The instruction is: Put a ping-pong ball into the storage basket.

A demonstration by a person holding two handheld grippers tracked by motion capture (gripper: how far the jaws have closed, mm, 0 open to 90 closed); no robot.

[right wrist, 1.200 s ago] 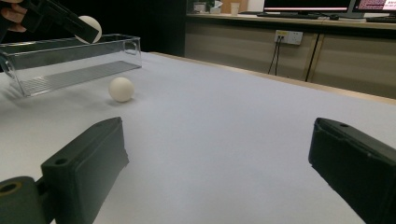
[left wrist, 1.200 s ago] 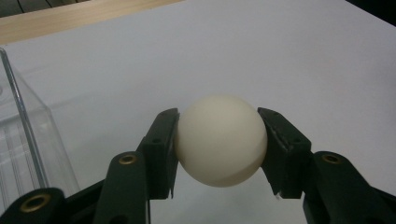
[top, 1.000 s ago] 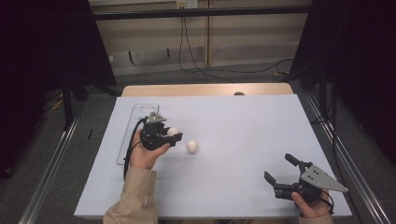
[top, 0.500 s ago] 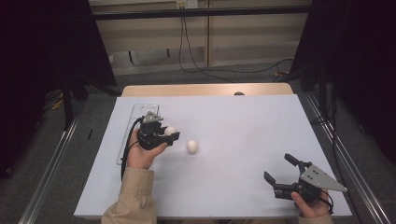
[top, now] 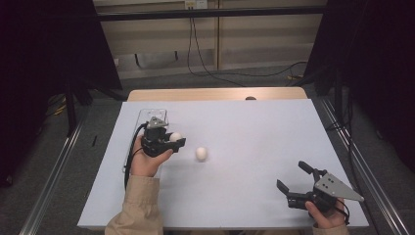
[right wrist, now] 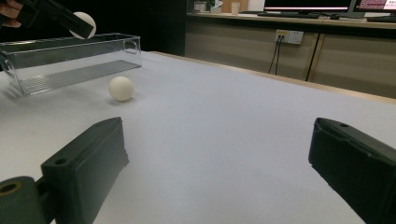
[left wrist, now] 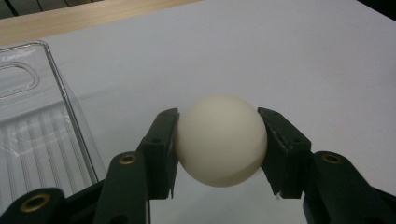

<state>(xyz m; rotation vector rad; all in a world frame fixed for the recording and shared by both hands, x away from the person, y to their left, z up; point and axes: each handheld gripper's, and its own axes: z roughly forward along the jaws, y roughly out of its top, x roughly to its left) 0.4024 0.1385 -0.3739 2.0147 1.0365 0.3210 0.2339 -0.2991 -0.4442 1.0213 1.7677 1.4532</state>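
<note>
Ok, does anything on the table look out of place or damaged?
Nothing stands out. One white ball lies loose on the white table, beside the clear tray. The other ball sits cleanly between the left gripper fingers. No spill or damage shows.

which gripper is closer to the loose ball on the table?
Left. The left gripper, shut on another ball, hangs just to the left of the loose ball. The right gripper rests open at the table's near right corner, well away.
</note>
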